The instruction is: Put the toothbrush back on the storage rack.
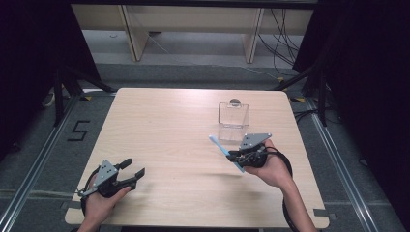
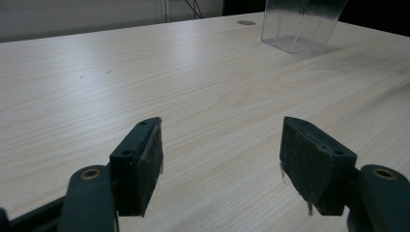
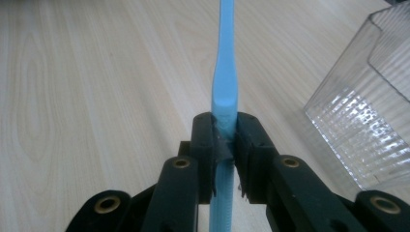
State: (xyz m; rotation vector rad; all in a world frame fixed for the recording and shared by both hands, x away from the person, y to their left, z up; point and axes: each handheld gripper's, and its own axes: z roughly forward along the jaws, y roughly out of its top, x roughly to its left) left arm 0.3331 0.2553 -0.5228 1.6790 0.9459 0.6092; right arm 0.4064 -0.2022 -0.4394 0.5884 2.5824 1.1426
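Black numeral 5 (image 1: 79, 130) marked on the grey floor left of the pale wooden desk (image 1: 164, 125), clear ribbed plastic box (image 1: 233, 115) standing empty, right gripper (image 1: 233, 155) fingers clamped on a light-blue plastic toothbrush (image 3: 225, 92) just beside that box, left gripper (image 1: 133, 167) fingers spread wide, holding nothing

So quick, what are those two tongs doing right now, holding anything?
Left tongs: open, nothing between them, low over the table.
Right tongs: closed on a light blue toothbrush, beside the clear plastic container.
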